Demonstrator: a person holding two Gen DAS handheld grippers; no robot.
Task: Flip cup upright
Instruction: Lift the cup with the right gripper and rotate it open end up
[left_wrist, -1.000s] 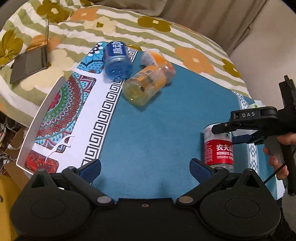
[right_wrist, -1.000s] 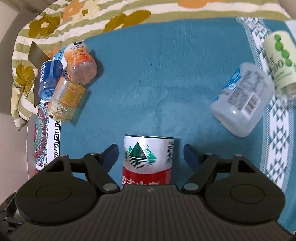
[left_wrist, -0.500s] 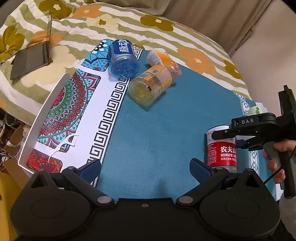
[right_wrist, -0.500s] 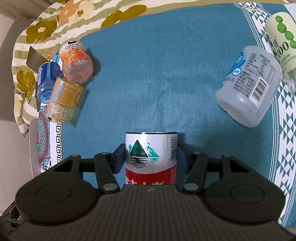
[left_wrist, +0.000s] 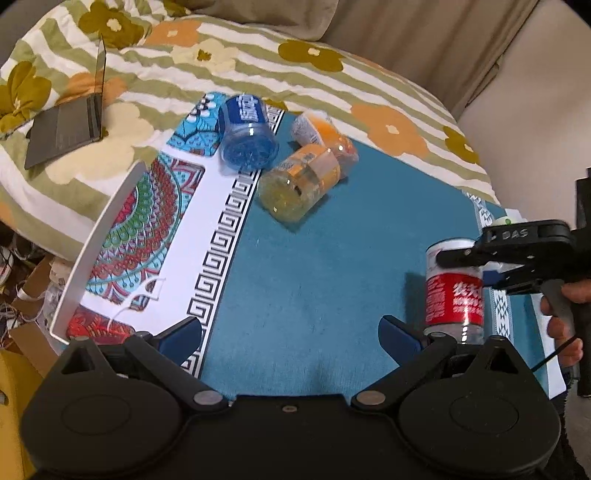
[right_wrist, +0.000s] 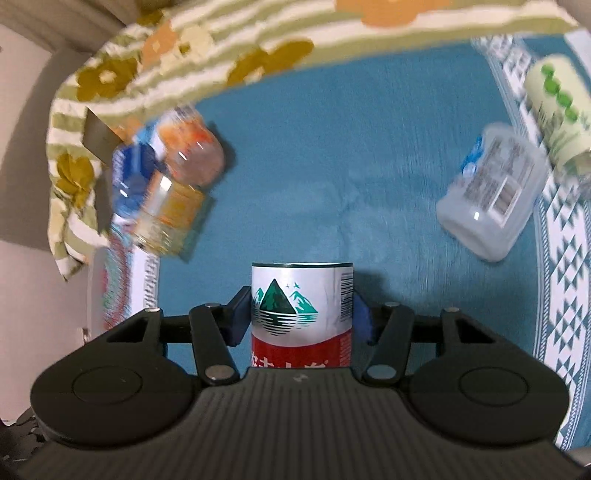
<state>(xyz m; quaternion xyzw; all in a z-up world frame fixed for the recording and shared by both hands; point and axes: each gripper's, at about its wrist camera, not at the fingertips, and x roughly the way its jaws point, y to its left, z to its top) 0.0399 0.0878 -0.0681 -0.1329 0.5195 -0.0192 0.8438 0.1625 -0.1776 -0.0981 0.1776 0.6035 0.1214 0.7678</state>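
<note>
A red-and-white cup (right_wrist: 301, 314) cut from a water bottle, with a green mountain logo, stands on the blue cloth (right_wrist: 351, 166). My right gripper (right_wrist: 301, 319) is shut on it, blue pads pressed to both sides. The cup (left_wrist: 453, 291) also shows at the right of the left wrist view, held near its top by the right gripper. My left gripper (left_wrist: 291, 338) is open and empty, low over the blue cloth left of the cup.
A blue cup (left_wrist: 248, 134), a yellow cup (left_wrist: 301, 182) and an orange cup (left_wrist: 325, 136) lie on their sides at the far left. A clear cup (right_wrist: 493, 195) and a green-dotted cup (right_wrist: 557, 110) lie at the right. A laptop (left_wrist: 70, 122) sits on the flowered blanket.
My right gripper has closed onto the red-and-white cup; it was open around it a second ago. The right wrist view now tilts and blurs. The left gripper has drifted slightly.
</note>
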